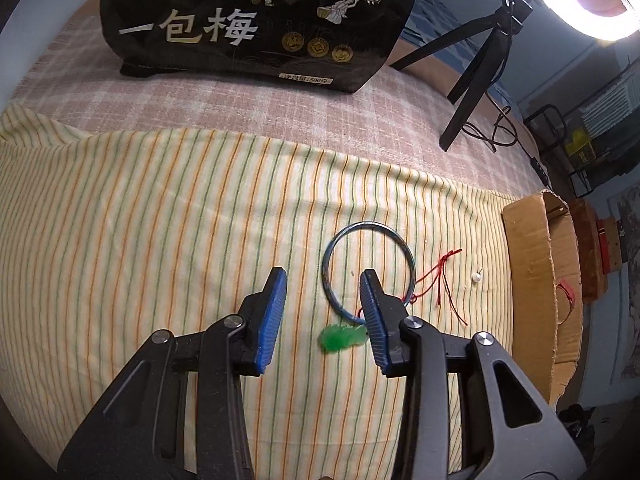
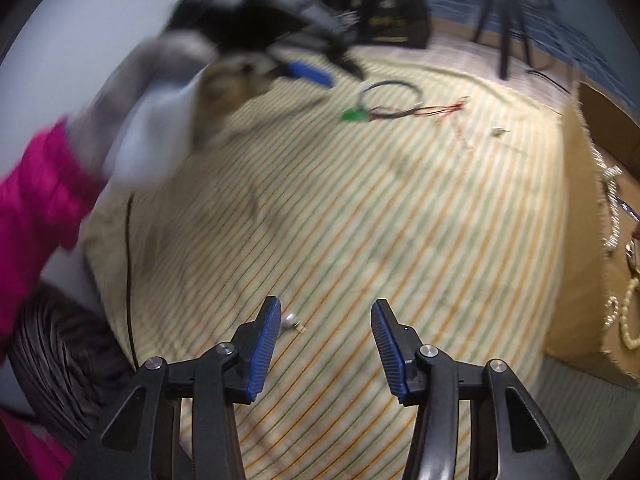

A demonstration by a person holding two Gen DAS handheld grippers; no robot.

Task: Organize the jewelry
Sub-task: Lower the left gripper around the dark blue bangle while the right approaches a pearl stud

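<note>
A: Where is the jewelry lying?

B: On the striped cloth [image 1: 160,208]. A dark blue bangle [image 1: 370,268] lies flat on it, and a green pendant [image 1: 343,339] sits just below the bangle's near rim, tied to a red cord [image 1: 442,276] that trails off to the right. A small pearl stud [image 1: 477,278] lies by itself further right, near the cardboard box [image 1: 536,264].

A: And the left hand-held gripper [image 1: 323,284]?

B: Its jaws are spread with nothing between them. It hovers over the bangle's near left side; the right finger [image 1: 374,320] overlaps the bangle's lower rim in the view and sits just beside the pendant (whether it touches either I cannot tell).

A: The right one?

B: The right hand-held gripper [image 2: 325,312] is also spread and holds nothing. A second pearl stud [image 2: 289,321] lies on the cloth just beside its left fingertip [image 2: 269,332]. That view is blurred, but the bangle, pendant and cord show far ahead, with the other hand-held gripper above them at the end of a pink sleeve [image 2: 36,200].

A: Anything in the box?

B: From the right wrist view, a pearl strand [image 2: 630,320] and a sparkly chain [image 2: 610,208] lie inside it.

A: What else is about?

B: A black printed bag [image 1: 256,20] stands at the far edge on a pink checked cloth [image 1: 224,100], and a black tripod [image 1: 476,64] stands to its right under a ring light [image 1: 588,20].
</note>
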